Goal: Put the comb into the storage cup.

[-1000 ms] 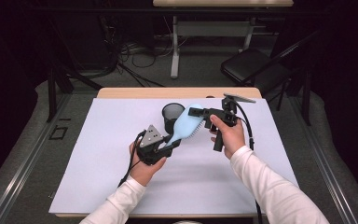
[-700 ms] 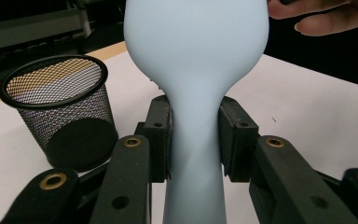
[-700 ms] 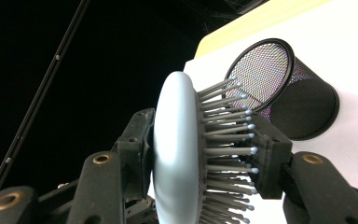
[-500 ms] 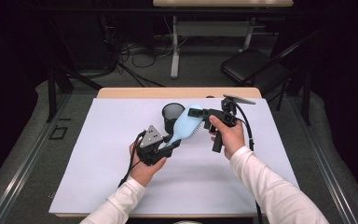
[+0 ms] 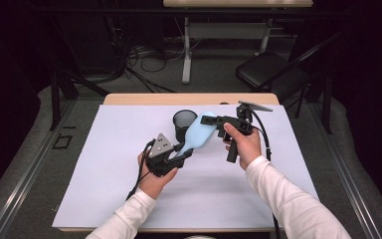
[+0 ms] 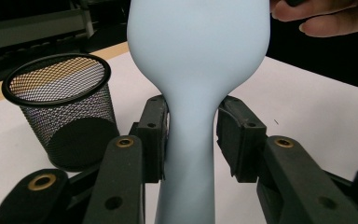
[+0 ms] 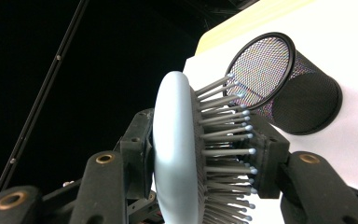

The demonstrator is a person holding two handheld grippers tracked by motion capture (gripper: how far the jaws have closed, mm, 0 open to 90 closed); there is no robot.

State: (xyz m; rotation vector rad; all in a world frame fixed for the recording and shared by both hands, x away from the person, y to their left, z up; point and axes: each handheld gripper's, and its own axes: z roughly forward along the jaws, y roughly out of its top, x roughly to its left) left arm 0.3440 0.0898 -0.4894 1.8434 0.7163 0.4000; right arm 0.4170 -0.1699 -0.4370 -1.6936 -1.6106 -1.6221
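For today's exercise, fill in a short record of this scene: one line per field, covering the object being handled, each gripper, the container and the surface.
Object handled: pale blue hairbrush, held above the table, bristles toward the right gripper's side
Left gripper: jaws have just been opening; a gap shows at one pad, the brush handle lies between them
Right gripper: shut on the brush head, one pad on its back, one on the bristles
Container: black mesh cup, upright, beside the brush
Surface: white table cover

No legible text, label, brand, number or sign anywhere.
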